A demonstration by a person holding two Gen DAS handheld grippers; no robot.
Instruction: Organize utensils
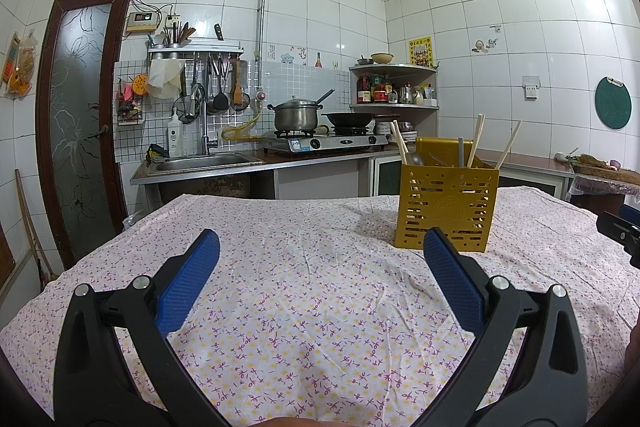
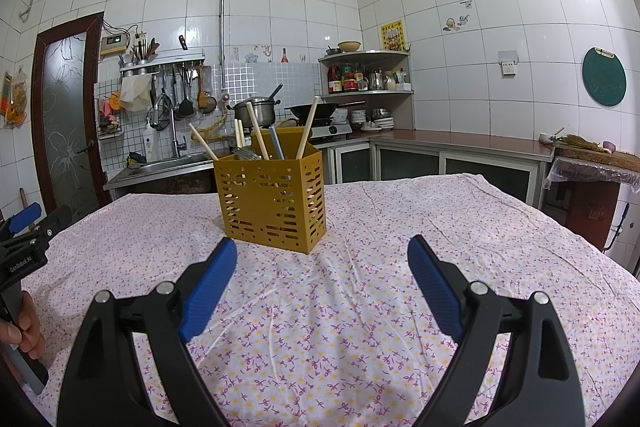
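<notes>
At the far left a hand (image 2: 24, 327) grips the handle of the left gripper (image 1: 320, 247), mostly cut off in the right wrist view; its blue pads stand wide apart, nothing between them. The flowered tablecloth (image 1: 304, 307) before it lies bare out to the far table edge. The yellow utensil holder (image 2: 272, 203) stands upright on the cloth, just beyond the right gripper (image 2: 322, 255) and slightly left of its gap, not touching. Chopsticks (image 2: 308, 127) lean out of it; the metal pieces inside are hard to identify through the slots. The right gripper's pads are spread wide, empty. To the right, open cloth runs to the table's rim.
</notes>
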